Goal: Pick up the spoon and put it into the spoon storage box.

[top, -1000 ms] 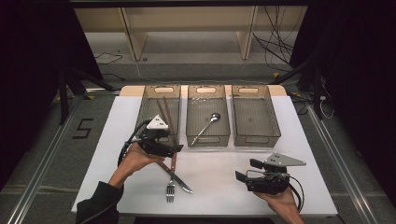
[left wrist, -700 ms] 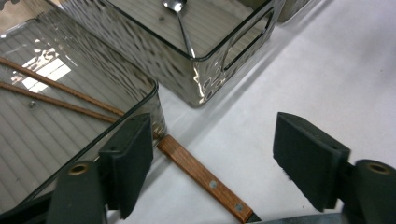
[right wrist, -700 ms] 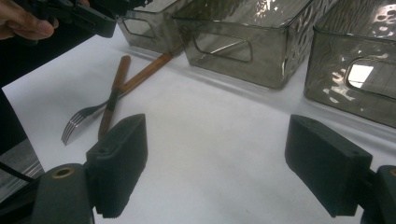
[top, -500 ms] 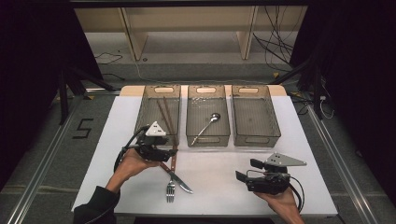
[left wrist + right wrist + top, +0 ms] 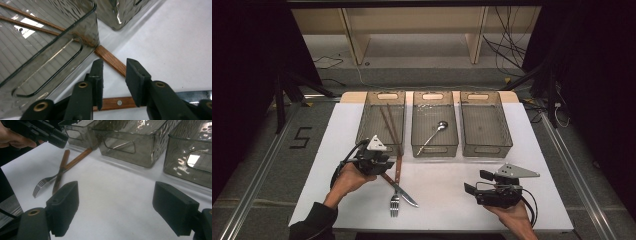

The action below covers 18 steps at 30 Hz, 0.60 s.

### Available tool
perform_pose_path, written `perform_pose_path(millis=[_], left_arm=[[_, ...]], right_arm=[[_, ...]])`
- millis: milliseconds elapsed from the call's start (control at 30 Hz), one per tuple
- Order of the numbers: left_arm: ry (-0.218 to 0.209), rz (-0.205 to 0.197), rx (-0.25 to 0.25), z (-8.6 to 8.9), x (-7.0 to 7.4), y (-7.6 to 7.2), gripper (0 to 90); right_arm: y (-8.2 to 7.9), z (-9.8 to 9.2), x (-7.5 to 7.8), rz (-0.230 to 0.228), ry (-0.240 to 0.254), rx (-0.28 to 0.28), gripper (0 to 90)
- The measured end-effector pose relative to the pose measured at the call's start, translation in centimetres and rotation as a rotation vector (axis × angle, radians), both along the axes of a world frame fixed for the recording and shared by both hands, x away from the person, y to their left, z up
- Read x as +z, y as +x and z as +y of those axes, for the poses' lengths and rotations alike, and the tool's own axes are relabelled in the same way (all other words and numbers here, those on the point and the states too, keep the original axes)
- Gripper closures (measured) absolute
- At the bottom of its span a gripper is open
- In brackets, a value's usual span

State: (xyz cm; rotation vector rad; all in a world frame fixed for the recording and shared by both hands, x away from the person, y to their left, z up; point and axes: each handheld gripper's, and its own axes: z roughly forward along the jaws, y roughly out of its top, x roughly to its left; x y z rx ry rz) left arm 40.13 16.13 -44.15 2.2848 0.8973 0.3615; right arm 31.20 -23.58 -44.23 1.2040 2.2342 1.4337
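Observation:
A wooden-handled fork (image 5: 395, 199) and a wooden-handled knife (image 5: 407, 195) lie crossed on the white table in front of the left bin (image 5: 368, 131). My left gripper (image 5: 384, 165) hovers open just above their handles. In the left gripper view its fingertips (image 5: 113, 65) frame the fork handle (image 5: 110, 60), with the riveted knife handle (image 5: 117, 102) beneath the jaws. My right gripper (image 5: 476, 182) rests open near the front right, holding nothing; its pads (image 5: 63, 205) stand wide apart over bare table, and the fork (image 5: 42, 183) lies farther off.
Three smoky clear bins stand in a row at the back. The left one holds brown chopsticks (image 5: 389, 125), the middle bin (image 5: 418, 145) a spoon (image 5: 434, 132), and the right bin (image 5: 507, 137) nothing. The table edge runs close in front of both hands.
My left gripper has come down and slightly toward the person, closer to the fork and knife handles. The right gripper has stayed put.

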Motion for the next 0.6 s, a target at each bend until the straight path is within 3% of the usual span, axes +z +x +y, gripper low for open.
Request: perform_pose_path(millis=[467, 600], left_arm=[[0.061, 0.033, 0.024, 0.3, -2.1, 0.6, 87.3], [0.073, 0.045, 0.027, 0.6, -2.7, 0.9, 88.6]], right_arm=[[0.0, 0.0, 0.0, 0.003, 0.0, -0.001, 22.1], [0.0, 0.1, 0.0, 0.0, -0.001, 0.0, 22.1]])
